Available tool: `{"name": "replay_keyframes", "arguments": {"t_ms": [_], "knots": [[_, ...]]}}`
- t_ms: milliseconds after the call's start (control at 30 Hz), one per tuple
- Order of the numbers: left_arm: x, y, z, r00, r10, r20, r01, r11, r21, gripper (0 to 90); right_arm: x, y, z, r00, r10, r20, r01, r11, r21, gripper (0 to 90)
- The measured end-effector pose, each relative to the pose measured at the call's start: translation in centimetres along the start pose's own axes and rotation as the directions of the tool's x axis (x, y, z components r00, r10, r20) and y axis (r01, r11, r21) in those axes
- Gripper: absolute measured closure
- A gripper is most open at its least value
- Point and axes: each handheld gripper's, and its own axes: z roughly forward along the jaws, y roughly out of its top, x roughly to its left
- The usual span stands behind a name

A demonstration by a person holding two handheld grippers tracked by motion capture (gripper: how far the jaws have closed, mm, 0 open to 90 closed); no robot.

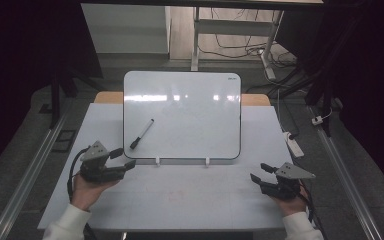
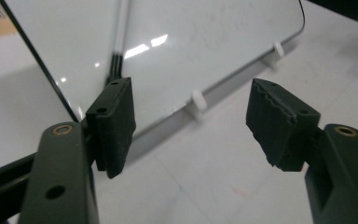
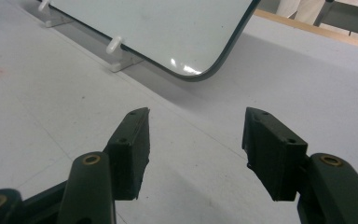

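Both tools stand with jaws wide and hold nothing: the left gripper (image 1: pixel 124 159) hovers near the whiteboard's (image 1: pixel 190 110) near-left corner, the right gripper (image 1: pixel 261 172) waits at the near right. To do the pick well, the left gripper should reach far-right over the board edge, line its jaws across the marker (image 1: pixel 142 134) and close mid-barrel. The marker is slim, white-bodied and black-capped, lying slanted on the board's left part.

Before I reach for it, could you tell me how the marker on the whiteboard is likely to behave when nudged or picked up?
The marker is a slim, round stick, so it would probably roll if nudged sideways. It lies on the glossy whiteboard, which likely gives little grip, so it may slide. It looks stiff and light, so the open left gripper could probably lift it easily.
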Motion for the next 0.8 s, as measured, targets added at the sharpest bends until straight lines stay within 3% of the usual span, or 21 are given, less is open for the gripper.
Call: {"name": "replay_keyframes", "arguments": {"t_ms": [233, 800], "knots": [[-0.3, -3.0, 0.0, 0.9985, -0.028, 0.048, 0.027, 0.999, 0.035, 29.1, -0.4, -0.4, 0.2, 1.0, 0.002, -0.001, -0.002, 1.0, 0.014, 40.6], [-0.4, -3.4, 0.3, 0.9998, -0.017, 0.014, 0.016, 0.9983, 0.056, 27.0, -0.2, 0.1, 0.1, 0.9998, -0.015, -0.013, 0.015, 1.0, -0.005, 40.5]]}}
